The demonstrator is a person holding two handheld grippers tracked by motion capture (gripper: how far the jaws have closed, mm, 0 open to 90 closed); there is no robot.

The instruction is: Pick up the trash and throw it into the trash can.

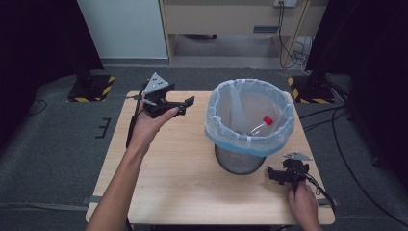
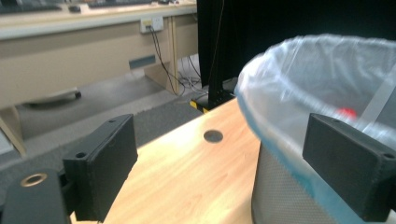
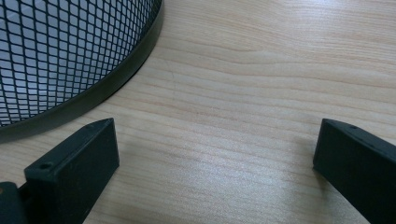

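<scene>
1. Left gripper [image 1: 185,107] sits at the table's far-left area, level with the bin rim, jaws pointing at the bin. Jaws apart, nothing between them. My read: drop-off is done, since the hand is outside the rim and not over the opening.
2. Bottle [image 1: 260,126], clear with a red cap, lies inside the lined bin, leaning against the near-right wall of the liner, cap up. That's the task's thing, already binned.
3. Mesh bin [image 1: 239,162] stands right of the table's centre; blue-white liner [image 1: 250,142] is folded over the rim, presumably so it stays put when things drop in.
4. Right gripper [image 1: 272,175] rests low on the table [image 1: 183,178] at the near-right, just beside the bin's base. Jaws wide apart, empty. Looks parked, possibly placed to steady the bin, but not touching it.
5. View differences:
 - High view gives the full layout and the bottle's pose.
 - Left gripper view shows the red cap [image 2: 346,112] through the liner and a dark round spot [image 2: 213,136] on the table; bottle body is not readable there.
 - Right gripper view shows the mesh and black base ring [image 3: 100,91] close up, with bare wood between its jaws, confirming no contact.
</scene>
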